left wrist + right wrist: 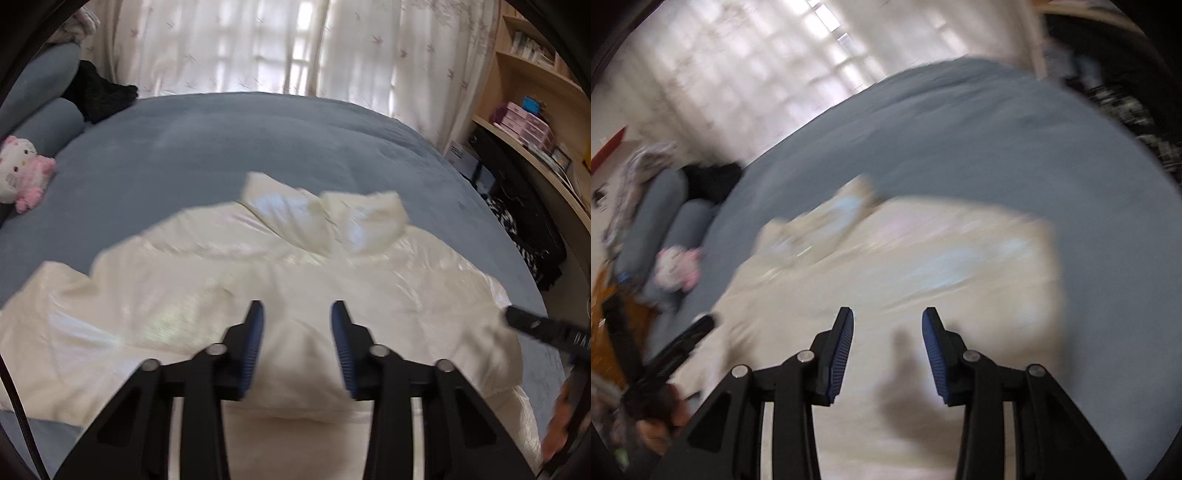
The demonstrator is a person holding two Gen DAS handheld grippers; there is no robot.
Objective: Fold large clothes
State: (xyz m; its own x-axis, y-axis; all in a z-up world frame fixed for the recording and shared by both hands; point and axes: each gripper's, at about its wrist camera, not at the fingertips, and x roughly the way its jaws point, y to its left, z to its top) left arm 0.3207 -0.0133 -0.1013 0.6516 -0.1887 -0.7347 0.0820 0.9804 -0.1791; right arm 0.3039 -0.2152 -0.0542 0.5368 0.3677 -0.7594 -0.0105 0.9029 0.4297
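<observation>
Blue-grey bed [221,147]; pink-white plush toy [24,173] at left edge; sheer curtains [229,44] behind; wooden shelf [532,96] right.

My garment is a big cream-white puffy jacket [280,280] with a glossy, pearly sheen, lying flat and spread wide across the blue-grey bed [221,140]. From my left-hand view it fills the lower half. Its collar or hood end is bunched into two raised, creased lumps toward twelve o'clock. One side reaches out to nine o'clock, the other to three o'clock. My right-hand view shows the same pale jacket [923,266], badly blurred, with the bunched end near eleven o'clock.
</observation>
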